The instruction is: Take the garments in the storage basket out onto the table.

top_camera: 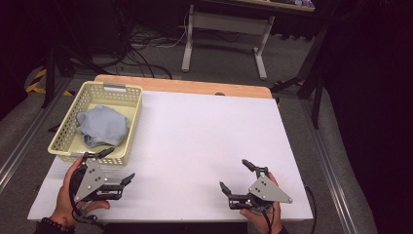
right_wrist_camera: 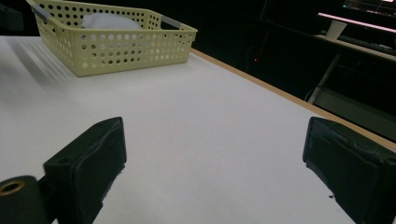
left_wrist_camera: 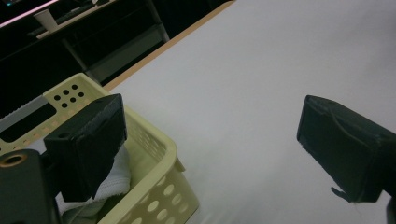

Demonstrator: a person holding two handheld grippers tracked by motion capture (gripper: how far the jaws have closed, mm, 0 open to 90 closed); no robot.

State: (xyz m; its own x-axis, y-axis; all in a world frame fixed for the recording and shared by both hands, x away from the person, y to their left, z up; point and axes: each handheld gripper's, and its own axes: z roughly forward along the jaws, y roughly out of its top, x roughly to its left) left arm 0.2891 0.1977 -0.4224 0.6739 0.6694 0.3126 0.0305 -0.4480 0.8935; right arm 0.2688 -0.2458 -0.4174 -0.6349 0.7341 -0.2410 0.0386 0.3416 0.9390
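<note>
Both claws hover released above the white surface [top_camera: 204,141]: left claw [top_camera: 117,165] beside the yellow basket [top_camera: 127,139], right claw [top_camera: 237,175] well apart. Grey cloth [top_camera: 102,126] lies crumpled inside. Likely next: left claw reaches in, grips cloth.

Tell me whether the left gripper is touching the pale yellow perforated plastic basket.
Cannot tell. In the high view the left gripper has one jaw overlapping the pale yellow perforated plastic basket rim; no view shows contact or gap plainly.

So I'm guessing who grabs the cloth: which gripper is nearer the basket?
The left gripper: one jaw reaches the yellow basket holding the grey cloth; the right gripper is far across the table.
</note>
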